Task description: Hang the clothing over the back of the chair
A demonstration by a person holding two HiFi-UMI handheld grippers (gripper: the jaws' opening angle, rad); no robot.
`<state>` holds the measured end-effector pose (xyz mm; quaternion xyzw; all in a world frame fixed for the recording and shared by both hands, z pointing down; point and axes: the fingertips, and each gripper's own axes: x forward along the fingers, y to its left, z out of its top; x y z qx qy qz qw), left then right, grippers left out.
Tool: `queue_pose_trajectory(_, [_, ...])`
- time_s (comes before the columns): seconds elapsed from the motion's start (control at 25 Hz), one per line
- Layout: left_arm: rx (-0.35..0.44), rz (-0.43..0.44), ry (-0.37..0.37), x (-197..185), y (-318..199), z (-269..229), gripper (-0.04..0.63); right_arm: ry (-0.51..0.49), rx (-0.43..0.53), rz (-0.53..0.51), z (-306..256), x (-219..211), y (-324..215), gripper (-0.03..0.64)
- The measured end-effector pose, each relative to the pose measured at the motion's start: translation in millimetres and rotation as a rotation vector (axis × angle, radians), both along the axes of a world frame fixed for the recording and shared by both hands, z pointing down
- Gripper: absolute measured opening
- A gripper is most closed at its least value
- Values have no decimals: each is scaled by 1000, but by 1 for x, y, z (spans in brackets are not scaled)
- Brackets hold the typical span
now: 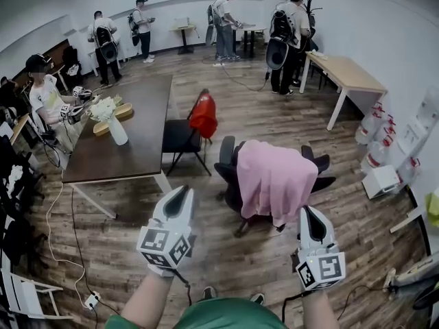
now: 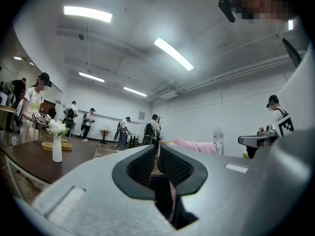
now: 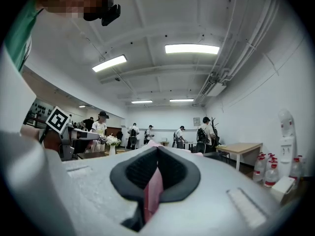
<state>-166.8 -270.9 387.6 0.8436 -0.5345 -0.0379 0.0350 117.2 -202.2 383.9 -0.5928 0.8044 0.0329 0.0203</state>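
A pink garment (image 1: 274, 177) lies draped over the back of a black office chair (image 1: 228, 164) in the middle of the head view. My right gripper (image 1: 306, 211) is at the garment's lower right edge. In the right gripper view its jaws are shut on a fold of that pink garment (image 3: 153, 191). My left gripper (image 1: 182, 192) hovers to the left of the chair, apart from the cloth, shut with nothing in it. In the left gripper view the garment (image 2: 194, 145) shows beyond the left gripper (image 2: 156, 156).
A dark brown table (image 1: 137, 142) with a white vase of flowers (image 1: 113, 122) stands at left. Behind the office chair is a black chair with a red garment (image 1: 204, 115). A light wooden table (image 1: 350, 74) and water bottles (image 1: 377, 125) line the right wall. Cables (image 1: 68, 252) cross the floor; several people stand about.
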Motion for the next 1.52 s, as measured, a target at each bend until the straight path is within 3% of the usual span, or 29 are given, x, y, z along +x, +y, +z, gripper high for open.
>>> queue_pose_trajectory(1.12, [-49,-7,9,25,8,11,48,-7,12,-40,1,18,-7,2])
queue_pose_trajectory(1.52, [-38,3,-2,56,11,7,48,-23,24,-53,2,43,-3,2])
